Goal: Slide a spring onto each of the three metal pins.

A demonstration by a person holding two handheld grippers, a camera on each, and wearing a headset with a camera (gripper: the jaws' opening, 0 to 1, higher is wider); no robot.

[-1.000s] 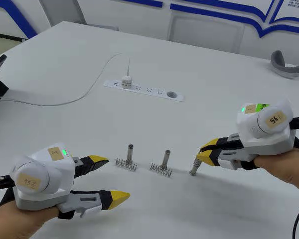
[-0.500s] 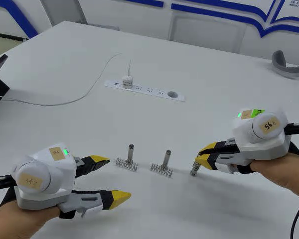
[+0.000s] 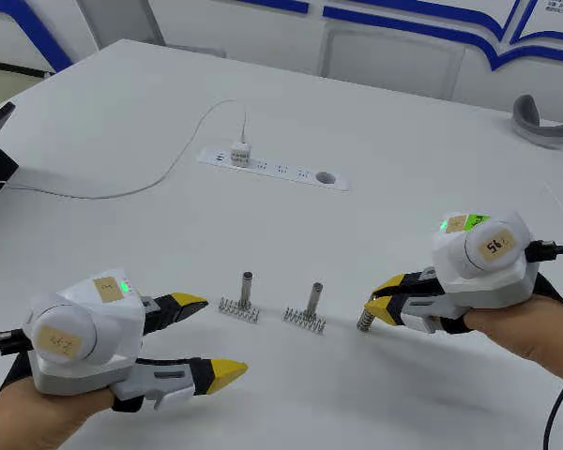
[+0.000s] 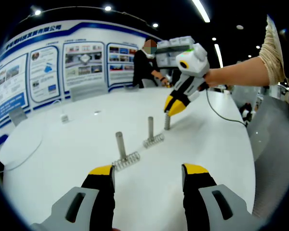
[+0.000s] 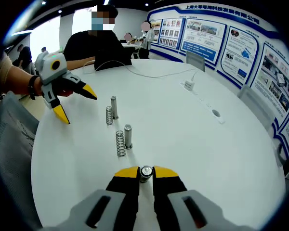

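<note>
— Grippers?
— Right gripper [image 3: 371, 307] is clenched on the top of the right-hand pin [image 3: 365, 321], which looks already sleeved by a spring. Left gripper [image 3: 221, 336] is spread wide and empty. Left pin [image 3: 246, 288] and middle pin [image 3: 314, 297] are bare; left spring [image 3: 237, 308] and middle spring [image 3: 304, 321] lie on the table [image 3: 122, 122] just beside them.
— Hazard?
— The pins look free-standing. A sideways tug on letting go could topple that one.
</note>
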